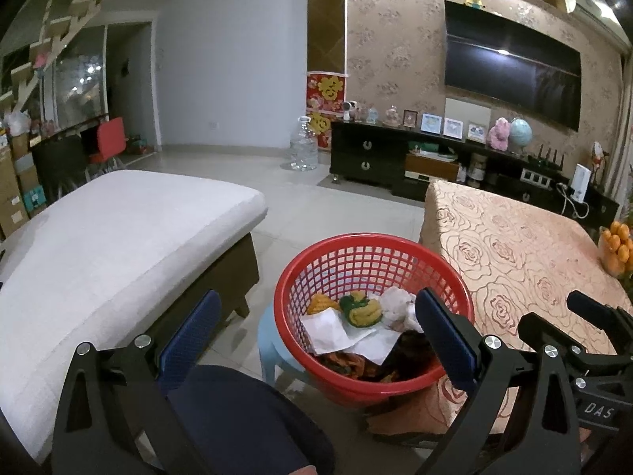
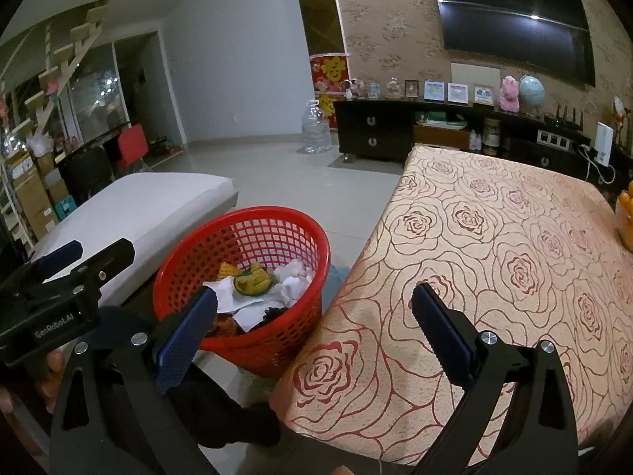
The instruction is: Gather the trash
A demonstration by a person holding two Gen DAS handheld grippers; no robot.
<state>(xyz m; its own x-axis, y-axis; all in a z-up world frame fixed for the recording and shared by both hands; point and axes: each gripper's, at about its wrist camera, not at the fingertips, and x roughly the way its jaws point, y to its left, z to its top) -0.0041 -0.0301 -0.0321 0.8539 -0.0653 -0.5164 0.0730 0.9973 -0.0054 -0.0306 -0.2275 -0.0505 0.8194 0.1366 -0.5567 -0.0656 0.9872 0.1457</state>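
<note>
**Both hand-held grippers empty, basket full**

The red basket [image 1: 374, 312] sits lower centre on a pale blue stool [image 1: 273, 346], mostly hidden beneath it. Inside: white paper [image 1: 336, 330], crumpled tissue [image 1: 397, 303] and a yellow-green wrapper [image 1: 362, 308]; the dark scraps underneath are hard to make out. Left hand-held gripper [image 1: 316, 340] spread wide, holding nothing. Right hand-held gripper [image 2: 314, 332] likewise wide, empty, above the rose-patterned bench [image 2: 494, 261] edge. Oranges [image 1: 617, 245] cut off at right.

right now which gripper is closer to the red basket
The left gripper: its right finger overlaps the basket rim. The right gripper hovers mostly over the rose-patterned tablecloth beside it. Both are open and empty.
</note>
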